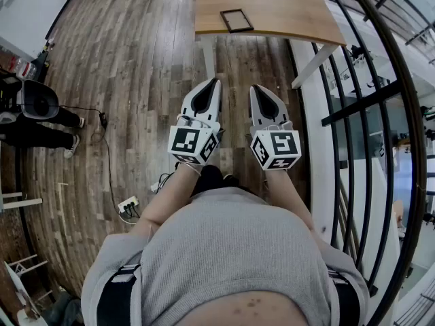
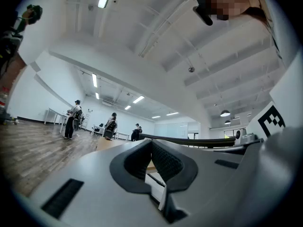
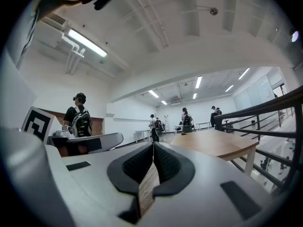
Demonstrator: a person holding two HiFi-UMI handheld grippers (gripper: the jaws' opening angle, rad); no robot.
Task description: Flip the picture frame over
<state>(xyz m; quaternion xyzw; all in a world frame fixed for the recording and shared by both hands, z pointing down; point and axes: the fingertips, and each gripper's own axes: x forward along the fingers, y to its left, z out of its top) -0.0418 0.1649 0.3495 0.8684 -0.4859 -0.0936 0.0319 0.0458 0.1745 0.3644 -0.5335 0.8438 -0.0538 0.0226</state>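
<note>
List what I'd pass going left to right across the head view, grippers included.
A person in dark trousers → power strip on the floor → left gripper → right gripper → black railing.

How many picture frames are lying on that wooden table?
1. A dark picture frame lies flat near the front edge of the table, left of its middle. The far part of the table runs out of view, so more may be hidden.
</note>
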